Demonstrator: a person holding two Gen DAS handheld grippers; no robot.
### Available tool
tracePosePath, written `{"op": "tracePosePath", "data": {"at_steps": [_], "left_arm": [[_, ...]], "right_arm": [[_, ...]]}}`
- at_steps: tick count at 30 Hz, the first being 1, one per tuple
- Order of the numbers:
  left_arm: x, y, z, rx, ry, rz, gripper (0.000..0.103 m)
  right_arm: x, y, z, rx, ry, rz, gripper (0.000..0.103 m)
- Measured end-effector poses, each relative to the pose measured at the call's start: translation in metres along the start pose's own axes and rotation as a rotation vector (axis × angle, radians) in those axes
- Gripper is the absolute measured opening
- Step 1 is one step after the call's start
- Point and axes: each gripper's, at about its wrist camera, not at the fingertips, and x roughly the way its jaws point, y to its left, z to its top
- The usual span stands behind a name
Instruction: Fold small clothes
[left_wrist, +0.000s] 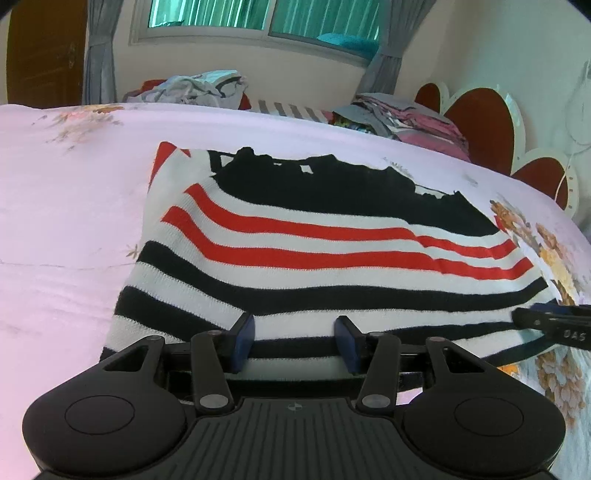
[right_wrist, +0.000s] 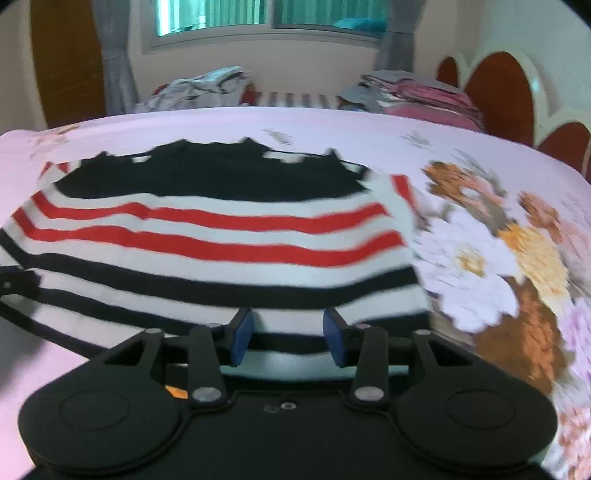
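Note:
A small knitted sweater (left_wrist: 314, 251) with red, black and white stripes and a black top part lies flat on the pink floral bedsheet (left_wrist: 66, 221). My left gripper (left_wrist: 297, 341) is open, its blue pads at the sweater's near hem toward the left side. My right gripper (right_wrist: 288, 338) is open at the near hem toward the sweater's (right_wrist: 221, 240) right side. The right gripper's tip also shows at the right edge of the left wrist view (left_wrist: 554, 325). Neither gripper holds the cloth.
A loose heap of clothes (left_wrist: 195, 88) lies at the far edge of the bed. A stack of folded clothes (left_wrist: 406, 118) sits at the far right by the red heart-shaped headboard (left_wrist: 480, 125). A window and grey curtains are behind.

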Motion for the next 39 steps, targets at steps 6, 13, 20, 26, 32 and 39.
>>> {"op": "tracePosePath", "data": {"at_steps": [6,13,20,26,32,39], "left_arm": [[0.001,0.0,0.001,0.0,0.01,0.007,0.048],[0.005,-0.003,0.0,0.029,0.013,0.027,0.048],[0.004,-0.007,-0.002,0.053,0.005,0.04,0.048],[0.004,-0.01,0.0,0.032,0.022,0.058,0.048],[0.004,-0.012,0.005,0.009,0.054,0.079,0.049],[0.001,-0.019,0.009,-0.032,0.075,0.095,0.065]], "right_arm": [[0.005,-0.024,-0.01,0.05,0.03,-0.071,0.043],[0.012,-0.024,-0.01,0.047,0.035,-0.078,0.045],[0.01,-0.021,-0.015,0.045,0.023,-0.089,0.046],[0.008,-0.025,-0.015,0.032,0.023,-0.059,0.046],[0.004,-0.034,-0.002,0.013,0.05,0.014,0.048],[-0.009,-0.006,0.025,-0.065,-0.032,0.118,0.058]]}}
